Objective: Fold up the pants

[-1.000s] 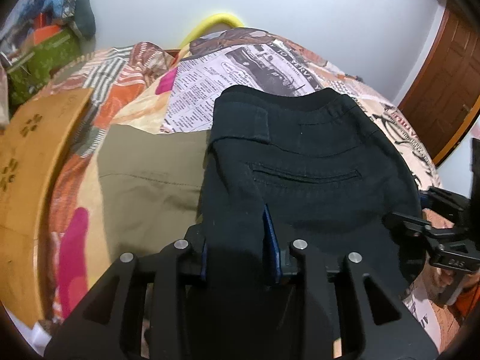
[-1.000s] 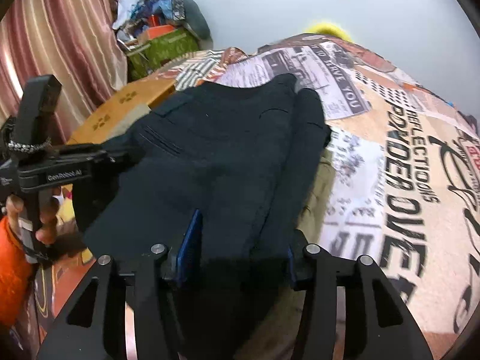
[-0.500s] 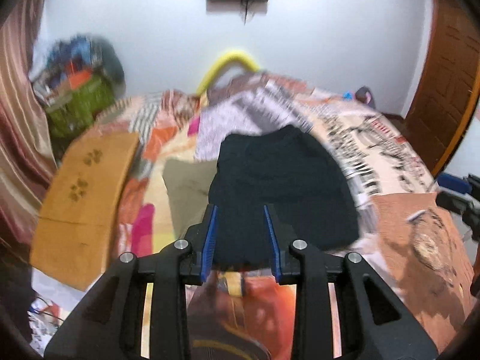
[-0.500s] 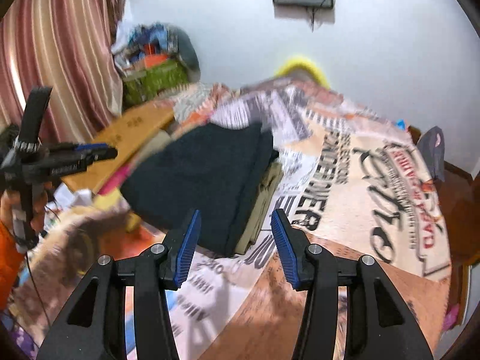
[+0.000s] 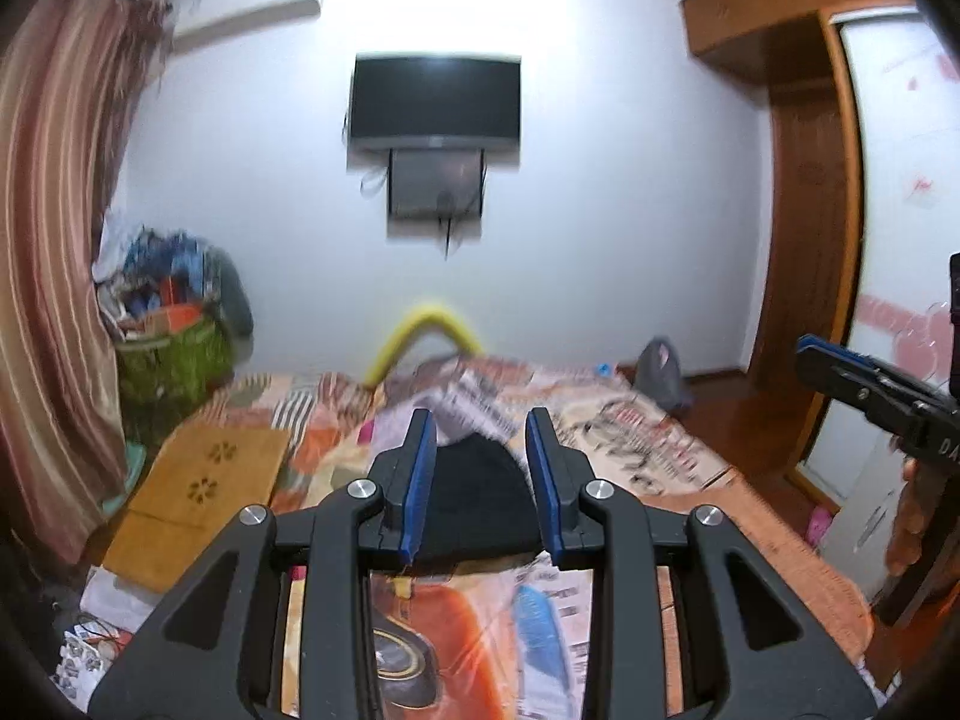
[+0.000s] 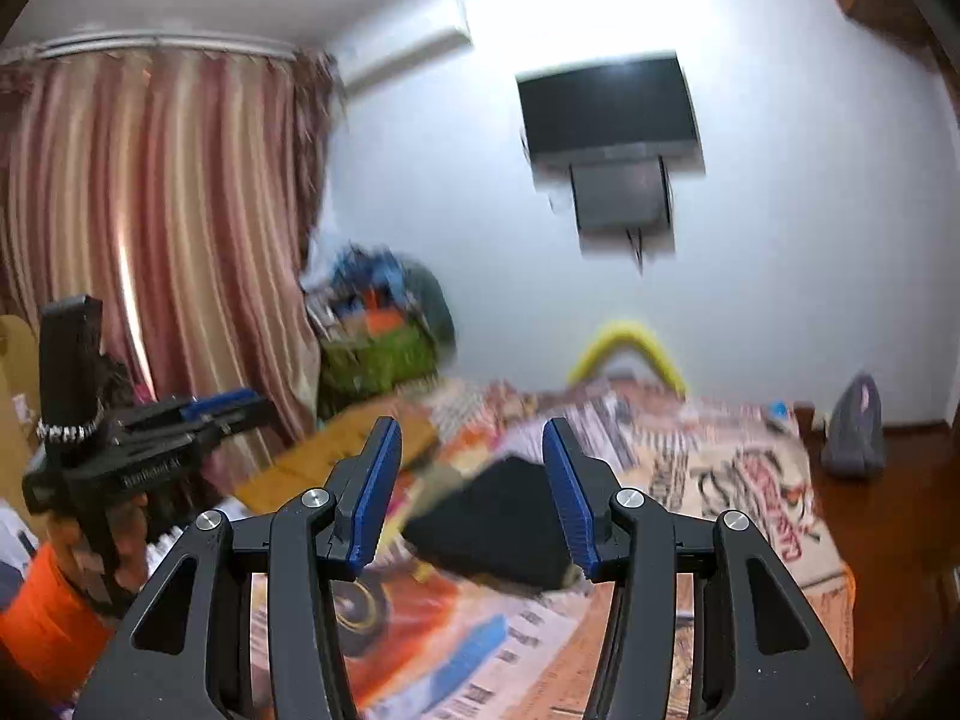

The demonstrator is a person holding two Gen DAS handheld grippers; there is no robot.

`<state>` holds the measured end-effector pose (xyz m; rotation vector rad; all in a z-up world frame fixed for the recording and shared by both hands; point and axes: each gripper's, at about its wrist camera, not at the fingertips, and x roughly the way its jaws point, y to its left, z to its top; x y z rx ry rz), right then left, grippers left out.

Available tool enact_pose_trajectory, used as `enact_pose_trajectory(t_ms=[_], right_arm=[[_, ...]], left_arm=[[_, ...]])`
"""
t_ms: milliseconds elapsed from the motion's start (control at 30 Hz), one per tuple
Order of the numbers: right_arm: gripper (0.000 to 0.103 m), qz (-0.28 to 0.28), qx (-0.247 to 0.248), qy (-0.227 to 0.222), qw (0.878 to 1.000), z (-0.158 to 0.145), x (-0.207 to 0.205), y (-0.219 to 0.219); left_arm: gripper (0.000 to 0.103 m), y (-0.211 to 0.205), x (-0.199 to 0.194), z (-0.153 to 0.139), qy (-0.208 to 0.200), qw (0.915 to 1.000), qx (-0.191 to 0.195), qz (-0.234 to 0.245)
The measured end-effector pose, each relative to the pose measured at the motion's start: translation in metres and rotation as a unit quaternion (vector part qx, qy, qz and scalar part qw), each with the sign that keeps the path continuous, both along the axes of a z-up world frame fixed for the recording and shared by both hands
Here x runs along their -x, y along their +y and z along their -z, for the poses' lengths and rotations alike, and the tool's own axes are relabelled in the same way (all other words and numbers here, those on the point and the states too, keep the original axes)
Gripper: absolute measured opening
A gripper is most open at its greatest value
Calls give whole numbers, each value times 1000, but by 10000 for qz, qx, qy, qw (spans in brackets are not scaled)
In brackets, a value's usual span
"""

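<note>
The black pants lie folded in a compact pile on the patterned bedspread, well ahead of both grippers. My left gripper is held above the near end of the bed, open, with nothing between its blue pads; the pants only show through the gap. My right gripper is open and empty too, with the pants far beyond it. In each view the other gripper shows at the edge: the right gripper and the left gripper, each in a hand.
A wooden board leans at the bed's left side beside a striped curtain. A green bag piled with clutter stands in the corner. A TV hangs on the far wall. A grey bag sits on the floor by a wooden wardrobe.
Both grippers have drawn back and risen away from the black pants, which were right at their fingers a second ago. Both views have tilted up toward the far wall.
</note>
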<state>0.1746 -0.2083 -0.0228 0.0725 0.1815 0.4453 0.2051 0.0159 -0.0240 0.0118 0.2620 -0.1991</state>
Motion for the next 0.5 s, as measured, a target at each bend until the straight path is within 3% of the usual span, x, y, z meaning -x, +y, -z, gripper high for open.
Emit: enact_pose_trajectory(t_ms=[67, 233, 367, 500], right_arm=[[45, -12, 19, -271, 9996, -7, 27, 7], [47, 119, 133, -672, 9976, -8, 68, 25], [63, 241, 98, -741, 9969, -1, 78, 30], [69, 457, 58, -726, 9963, 6, 82, 31]], left_arm=[[34, -1, 25, -7, -155, 9998, 114, 53], [57, -4, 76, -11, -443, 9988, 192, -2], [75, -8, 103, -9, -605, 9981, 121, -63], [93, -12, 120, -6, -762, 9969, 72, -179]])
